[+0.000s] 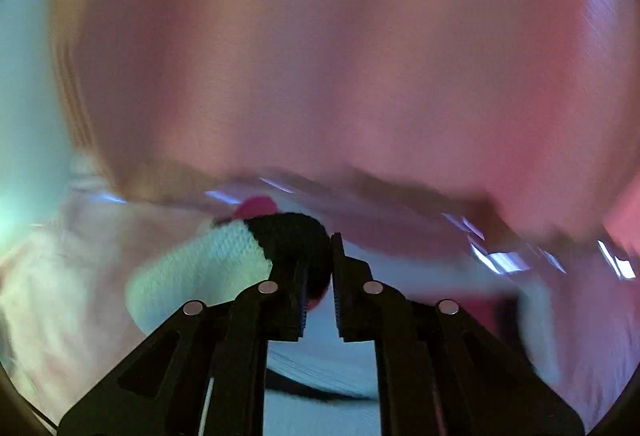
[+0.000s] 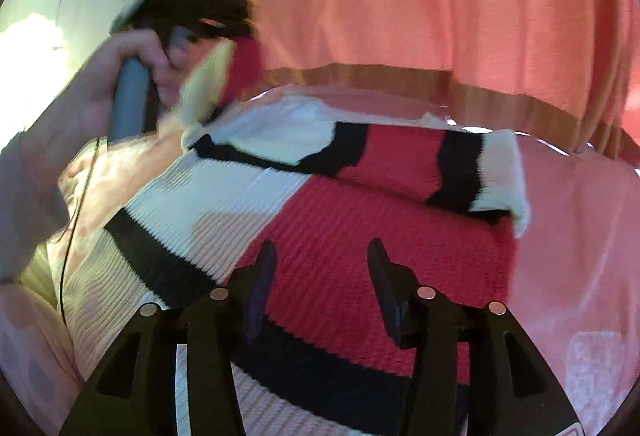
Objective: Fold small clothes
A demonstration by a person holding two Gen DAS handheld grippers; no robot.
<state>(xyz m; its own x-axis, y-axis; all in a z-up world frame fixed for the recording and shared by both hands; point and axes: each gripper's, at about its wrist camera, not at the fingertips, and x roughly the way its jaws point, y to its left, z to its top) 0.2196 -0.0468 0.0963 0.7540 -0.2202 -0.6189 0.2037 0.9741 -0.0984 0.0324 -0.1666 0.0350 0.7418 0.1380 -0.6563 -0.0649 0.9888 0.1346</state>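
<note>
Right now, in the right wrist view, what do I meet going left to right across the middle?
Person's hand gripping the left claw → knit sweater, its white part before its red part → folded sleeve's white cuff → pink bedcover.

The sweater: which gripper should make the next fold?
Probably left. The left gripper already pinches the sweater's black-and-white knit end, lifted; the right gripper is open, holding nothing.

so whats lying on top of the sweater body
One folded sleeve lies across the sweater body. The pink bedcover shows beside the knit; whatever is beneath it is hidden.
</note>
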